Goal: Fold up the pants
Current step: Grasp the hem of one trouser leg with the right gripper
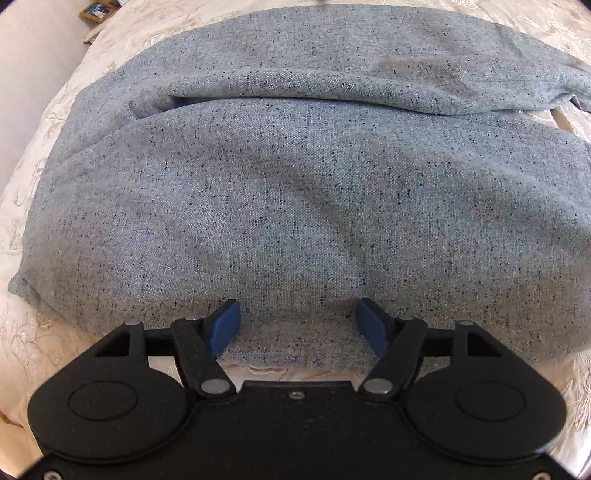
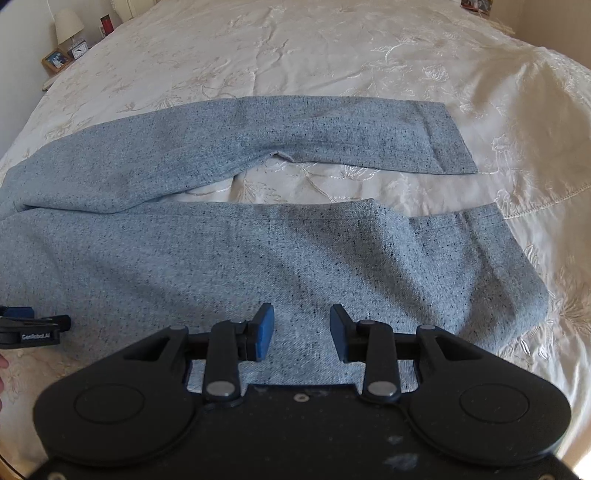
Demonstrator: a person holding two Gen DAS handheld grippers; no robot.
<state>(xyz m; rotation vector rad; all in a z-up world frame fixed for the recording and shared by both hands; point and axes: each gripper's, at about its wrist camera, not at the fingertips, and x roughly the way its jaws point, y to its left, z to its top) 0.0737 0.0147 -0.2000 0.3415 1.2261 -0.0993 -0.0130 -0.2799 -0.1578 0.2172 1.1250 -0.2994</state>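
Grey speckled pants [image 2: 229,236] are spread flat on the cream bedspread [image 2: 332,62], legs apart and running out to the right. Left gripper [image 1: 297,325] hangs over the near edge of the upper part with its jaws wide apart, nothing in them. Right gripper [image 2: 301,332] is over the near leg, jaws parted, gripping nothing either. Lamp [image 2: 68,26] and photo frame [image 2: 56,59] on the nightstand, far left.

Cut off at the left and right edges of the left wrist view: pants [image 1: 295,192], waist end unseen. Barely peeking in at lower left of the right wrist view: left gripper [image 2: 22,326] (jaws not visible). Too small to read at upper left: picture frame [image 2: 56,59], clock [image 2: 79,50].
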